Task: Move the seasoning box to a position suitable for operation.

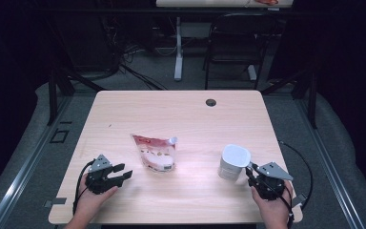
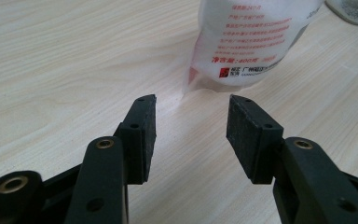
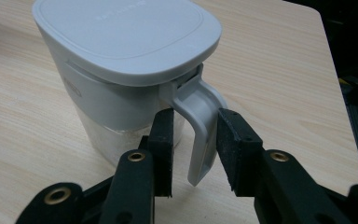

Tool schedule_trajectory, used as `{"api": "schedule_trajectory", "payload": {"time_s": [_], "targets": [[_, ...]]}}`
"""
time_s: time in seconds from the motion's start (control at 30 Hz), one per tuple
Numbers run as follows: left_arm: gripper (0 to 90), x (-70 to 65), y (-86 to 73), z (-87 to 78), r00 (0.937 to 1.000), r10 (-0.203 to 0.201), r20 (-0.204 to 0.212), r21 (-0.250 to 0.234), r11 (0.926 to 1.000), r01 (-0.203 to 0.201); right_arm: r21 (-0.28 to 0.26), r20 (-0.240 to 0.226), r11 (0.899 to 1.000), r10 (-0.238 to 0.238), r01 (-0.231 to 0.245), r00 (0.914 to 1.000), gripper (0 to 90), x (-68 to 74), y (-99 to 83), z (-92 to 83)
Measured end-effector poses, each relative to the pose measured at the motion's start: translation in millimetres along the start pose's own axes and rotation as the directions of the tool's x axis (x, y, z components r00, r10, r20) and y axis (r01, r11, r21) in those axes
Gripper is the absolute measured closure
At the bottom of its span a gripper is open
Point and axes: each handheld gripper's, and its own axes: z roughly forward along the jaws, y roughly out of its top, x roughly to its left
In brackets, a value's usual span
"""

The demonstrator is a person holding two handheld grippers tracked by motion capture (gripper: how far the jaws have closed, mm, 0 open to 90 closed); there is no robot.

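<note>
- Where the light falls, I see a pale wood-grain worktop (image 1: 181, 114) with a small round cable hole near its far edge; around it lies grey floor, and the room beyond is dark.
- Past the far edge stand a black chair (image 1: 233, 43) and the white leg of another table.
- Near the middle of the worktop lies a flat refill pouch (image 1: 156, 151), red and white with a spout at one upper corner; its contents are hidden.
- To its right, well apart, stands a lidded container (image 1: 233, 162), its grey lid closed and its handle (image 3: 200, 126) facing my right hand; the clear lower wall shows something pale inside, which I cannot identify.
- My left gripper (image 1: 122, 172) rests near the pouch's left side, its fingers wide apart with nothing between them.
- My right gripper (image 3: 193, 140) straddles the handle; its fingers sit either side of it, with a small gap still visible at each.
</note>
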Motion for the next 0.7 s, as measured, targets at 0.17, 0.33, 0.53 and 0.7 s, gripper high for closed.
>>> {"api": "schedule_trajectory", "payload": {"time_s": [0.17,0.33,0.53,0.7], "targets": [[52.6,0.5,-0.1,-0.3,1.0,-0.003,0.001,0.002,1.0,0.003,0.007,0.021,1.0,0.004,-0.005,0.9998,68.0,-0.5,-0.6,-0.6],[52.5,0.7,-0.2,0.1,0.9999,-0.012,0.001,0.0,0.9999,0.012,0.017,0.035,1.0,0.019,-0.019,0.9992,67.5,-1.0,-0.6,2.2],[52.5,0.8,-0.1,0.6,1.0,-0.008,0.002,0.003,1.0,0.008,0.025,0.031,0.999,0.02,-0.021,0.9993,66.7,-3.2,-0.6,7.6],[52.5,0.8,-0.2,0.6,1.0,-0.009,0.002,0.001,1.0,0.009,0.033,0.03,0.999,0.015,-0.016,0.9994,67.0,-3.6,0.1,9.3]]}}
